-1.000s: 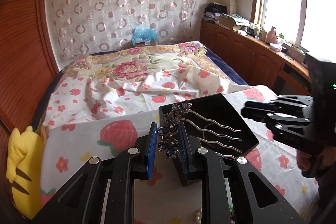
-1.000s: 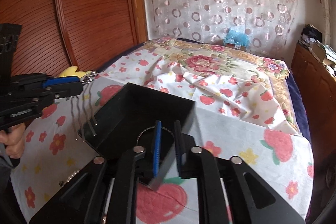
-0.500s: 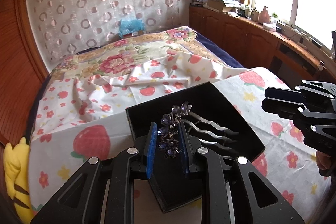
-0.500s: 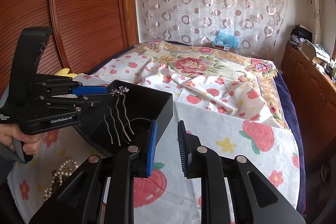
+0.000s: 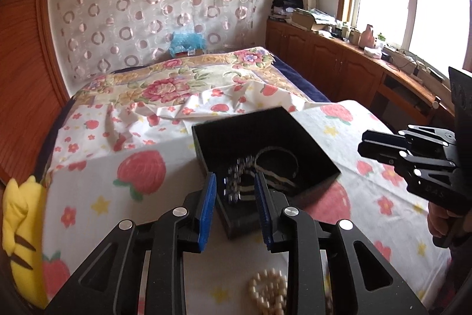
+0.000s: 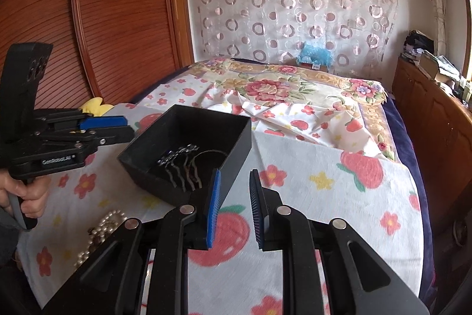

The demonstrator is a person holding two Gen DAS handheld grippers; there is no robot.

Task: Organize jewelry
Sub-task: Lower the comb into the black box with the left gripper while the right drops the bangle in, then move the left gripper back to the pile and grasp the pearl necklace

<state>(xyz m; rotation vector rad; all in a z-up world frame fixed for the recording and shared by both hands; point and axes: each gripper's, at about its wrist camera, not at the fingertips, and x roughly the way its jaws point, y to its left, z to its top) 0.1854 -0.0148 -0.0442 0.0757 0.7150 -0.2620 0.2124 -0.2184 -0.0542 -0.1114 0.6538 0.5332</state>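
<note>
A black box [image 5: 242,120] [image 6: 212,112] sits on the strawberry-print sheet. Inside it lie a jewelled hair comb [image 5: 237,186] [image 6: 183,164] with wavy metal prongs and a thin bangle [image 5: 275,164]. My left gripper [image 5: 236,197] [image 6: 128,127] hovers just off the box's near-left side. Its jaws are opening and nothing is between the blue pads; the comb only shows through the gap. My right gripper [image 6: 233,197] [image 5: 362,143] stands open and empty at the box's near right corner, not touching it. A pearl necklace [image 5: 268,291] [image 6: 103,229] lies on the sheet in front of the box.
A yellow plush toy [image 5: 20,226] [image 6: 94,105] lies at the bed's left edge by the wooden wall panel. A rumpled floral quilt [image 5: 165,87] covers the far half of the bed. Wooden cabinets [image 5: 339,64] with clutter run along the right under the window.
The left gripper carried the comb over the box and let it go; the comb now lies inside. The right gripper released the box's edge and drew back to the right.
</note>
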